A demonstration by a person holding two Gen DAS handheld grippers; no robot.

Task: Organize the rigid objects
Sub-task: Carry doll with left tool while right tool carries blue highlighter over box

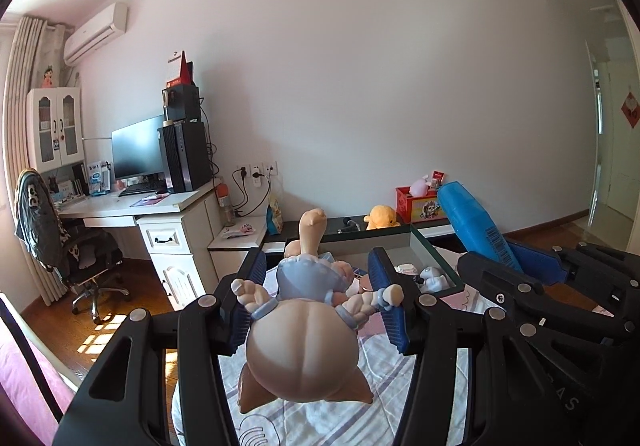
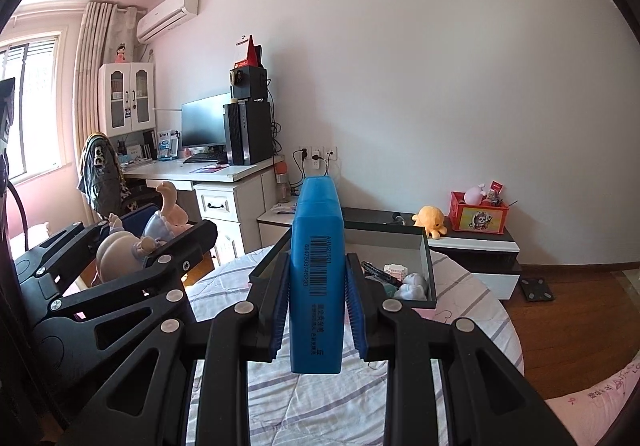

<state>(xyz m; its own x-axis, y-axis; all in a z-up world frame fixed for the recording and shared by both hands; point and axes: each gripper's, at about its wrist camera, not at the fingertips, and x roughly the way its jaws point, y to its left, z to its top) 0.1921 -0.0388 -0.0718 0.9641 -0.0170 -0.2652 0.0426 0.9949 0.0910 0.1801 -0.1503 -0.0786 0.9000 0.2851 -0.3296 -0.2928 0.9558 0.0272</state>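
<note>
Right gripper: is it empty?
No, the right gripper is clamped on an upright blue box with a barcode.

Doll figurine (image 1: 304,310) upside down, airborne; blue case (image 2: 317,274) upright – above grey tray (image 2: 400,242).

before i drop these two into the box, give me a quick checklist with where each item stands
1. left gripper holds the doll figurine: ok, blue fingers press both its sides.
2. right gripper holds the blue case: ok, clamped upright between both pads.
3. Both items lifted off the bedspread: ok.
4. Open box ahead of both grippers: ok, lid off.
5. Free room in the box: cannot tell, small toys already fill the visible corner, and the rest is hidden.
6. Grippers apart from each other: ok, side by side with a gap.
</note>
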